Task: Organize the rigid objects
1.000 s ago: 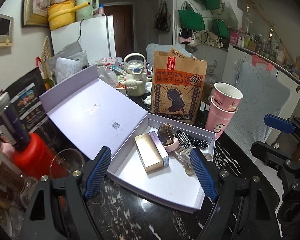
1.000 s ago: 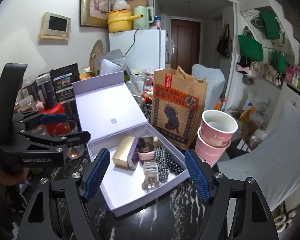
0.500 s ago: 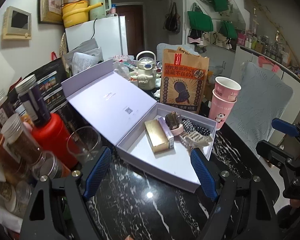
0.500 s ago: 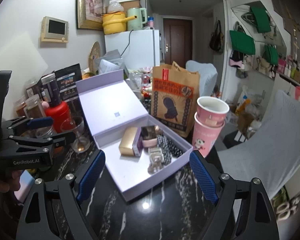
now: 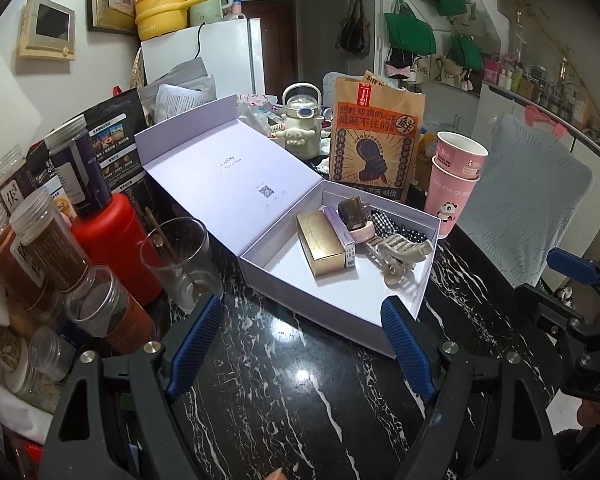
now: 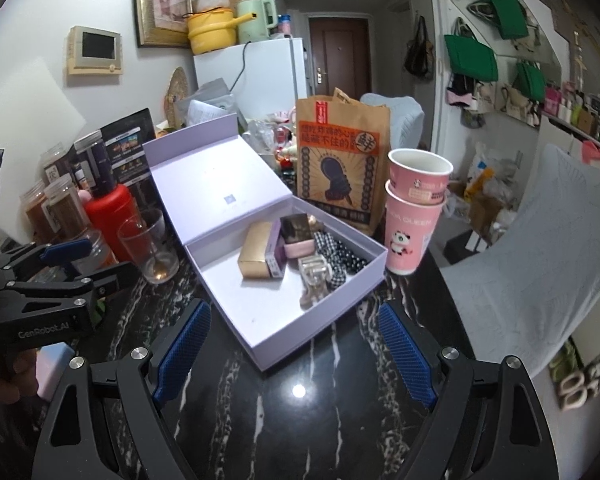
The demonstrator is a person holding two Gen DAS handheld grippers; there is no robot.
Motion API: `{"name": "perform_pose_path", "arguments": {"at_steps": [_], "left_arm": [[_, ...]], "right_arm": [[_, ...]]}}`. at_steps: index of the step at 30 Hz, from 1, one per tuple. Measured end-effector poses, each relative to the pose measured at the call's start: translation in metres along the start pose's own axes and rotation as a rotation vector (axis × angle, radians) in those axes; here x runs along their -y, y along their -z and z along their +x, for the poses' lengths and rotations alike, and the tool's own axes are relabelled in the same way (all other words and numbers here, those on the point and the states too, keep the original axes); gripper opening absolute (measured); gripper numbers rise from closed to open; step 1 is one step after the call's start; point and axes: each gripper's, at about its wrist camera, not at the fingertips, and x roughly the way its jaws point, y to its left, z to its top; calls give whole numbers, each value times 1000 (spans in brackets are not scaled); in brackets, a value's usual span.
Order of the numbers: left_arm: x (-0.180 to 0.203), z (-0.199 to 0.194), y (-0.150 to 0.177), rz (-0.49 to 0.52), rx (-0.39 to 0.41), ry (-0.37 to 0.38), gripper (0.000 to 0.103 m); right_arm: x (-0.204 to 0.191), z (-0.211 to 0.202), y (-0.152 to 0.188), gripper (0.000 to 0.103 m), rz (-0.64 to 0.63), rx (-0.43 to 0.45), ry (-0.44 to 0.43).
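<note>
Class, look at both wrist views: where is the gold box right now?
The gold box lies inside the open lavender box, left of centre in both views, touching the slim purple carton on its right, with the beige hair claw further right.

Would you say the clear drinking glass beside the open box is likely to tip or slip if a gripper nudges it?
The drinking glass looks tall and empty, so probably tippy. Its smooth wall may slip between pads. Jars crowd one side, limiting room.
</note>
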Motion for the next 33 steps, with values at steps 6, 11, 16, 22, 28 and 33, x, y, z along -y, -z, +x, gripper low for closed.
{"name": "perform_pose_path", "arguments": {"at_steps": [6, 11, 16, 22, 28, 33], "left_arm": [[2, 2, -1, 5, -2, -5, 82], [4, 3, -2, 9, -3, 1, 82], [7, 4, -3, 8, -8, 10, 82], [10, 4, -4, 20, -9, 9, 82], [11, 5, -4, 22, -16, 30, 82], [11, 5, -5, 17, -21, 41, 82]], "right_arm": [[-2, 6, 4, 87, -6, -22, 4], [-2, 6, 4, 87, -6, -21, 11], [-3, 6, 3, 87, -9, -21, 14], [-2, 5, 2, 87, -15, -19, 20], [-1, 3, 2, 87, -18, -17, 26], [-1, 3, 2, 87, -22, -17, 34]]}}
